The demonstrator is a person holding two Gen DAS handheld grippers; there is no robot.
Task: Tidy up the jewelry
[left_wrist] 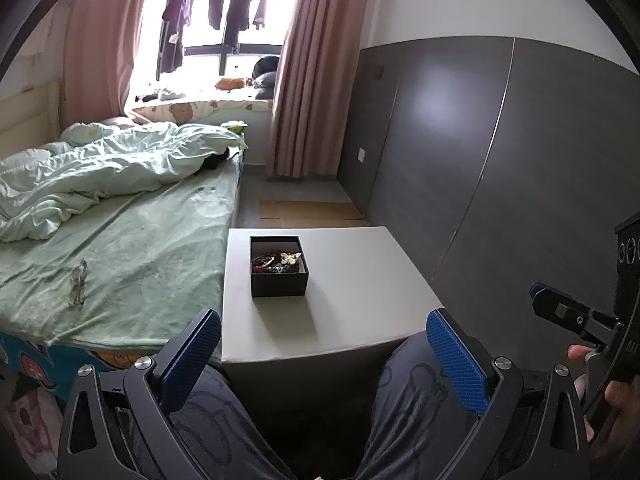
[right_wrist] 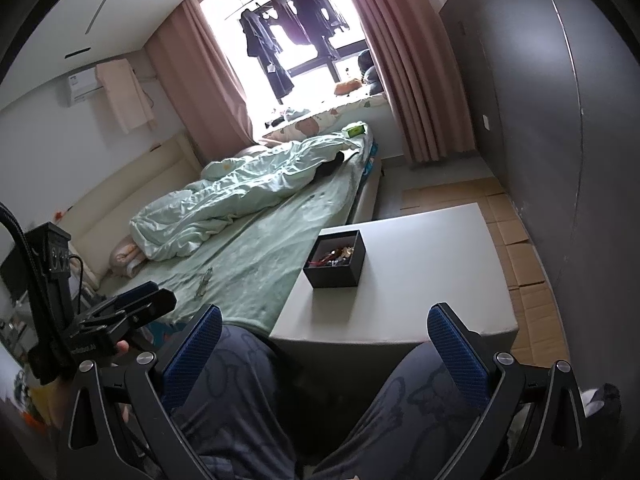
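A square matte black box (left_wrist: 279, 266) of tangled jewelry (left_wrist: 276, 262) sits on the smooth grey surface (left_wrist: 344, 280); both grippers' ribbed blue jaws gape wide, empty.

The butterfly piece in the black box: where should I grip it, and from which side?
Come straight down from above: the black box is open-topped and its walls block any sideways approach. The butterfly piece lies flat on top of the pile, near the right wall. Probably close the tongs across its narrow middle, between the wings. Both tongs are open and empty.

The box (left_wrist: 279, 266) sits on the table (left_wrist: 352, 280). Jewelry (left_wrist: 276, 263) lies inside it. The bed (left_wrist: 132, 248) is left of the table.
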